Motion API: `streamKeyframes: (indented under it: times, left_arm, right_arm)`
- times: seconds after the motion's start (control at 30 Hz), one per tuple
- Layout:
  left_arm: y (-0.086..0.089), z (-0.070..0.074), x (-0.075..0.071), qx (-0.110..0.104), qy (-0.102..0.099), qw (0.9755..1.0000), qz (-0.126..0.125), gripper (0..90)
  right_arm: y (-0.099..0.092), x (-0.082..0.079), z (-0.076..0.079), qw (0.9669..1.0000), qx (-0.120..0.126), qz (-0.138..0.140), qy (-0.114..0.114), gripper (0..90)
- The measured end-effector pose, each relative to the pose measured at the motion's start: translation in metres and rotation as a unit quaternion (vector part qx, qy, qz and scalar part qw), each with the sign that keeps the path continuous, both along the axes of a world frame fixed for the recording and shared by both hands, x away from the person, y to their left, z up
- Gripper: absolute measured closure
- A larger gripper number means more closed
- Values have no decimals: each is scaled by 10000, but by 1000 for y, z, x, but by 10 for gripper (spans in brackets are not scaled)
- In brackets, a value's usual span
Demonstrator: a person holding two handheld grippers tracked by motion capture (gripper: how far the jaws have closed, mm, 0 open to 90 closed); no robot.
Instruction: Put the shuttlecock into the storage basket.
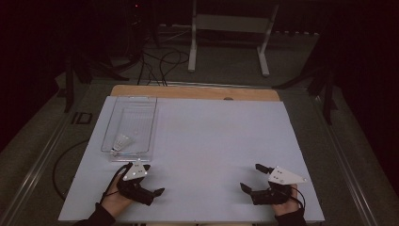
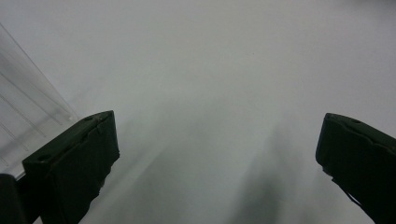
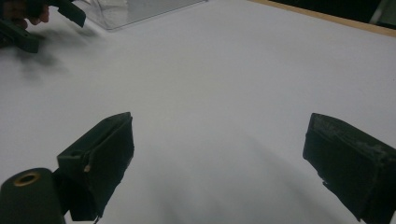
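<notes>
Shuttlecock (image 1: 123, 141), white and small, lay on its side in the near end of a clear plastic tray (image 1: 151, 126) at the table's (image 1: 211, 141) left edge. Its long axis seemed to run roughly across the tray, though it was too small to be sure. It sat just beyond the left hand-held gripper (image 1: 151, 179), which was far nearer than the right hand-held gripper (image 1: 251, 176). Both rested low at the near edge, jaws spread wide, gripping nothing.

No readable text, labels, brands or numbers — none on any surface.
</notes>
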State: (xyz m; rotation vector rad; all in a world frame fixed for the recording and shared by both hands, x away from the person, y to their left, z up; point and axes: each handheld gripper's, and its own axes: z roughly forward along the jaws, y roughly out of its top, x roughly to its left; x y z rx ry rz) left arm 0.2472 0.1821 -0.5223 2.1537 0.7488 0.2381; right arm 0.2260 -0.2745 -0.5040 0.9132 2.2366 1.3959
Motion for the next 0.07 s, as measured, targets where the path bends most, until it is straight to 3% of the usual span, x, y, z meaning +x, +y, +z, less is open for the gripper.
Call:
streamKeyframes:
  times: [0.07]
  left_arm:
    - [0, 0, 0, -13, 1, 10000, -1, 2]
  right_arm:
    - [0, 0, 0, 10000, 2, 1, 0, 86]
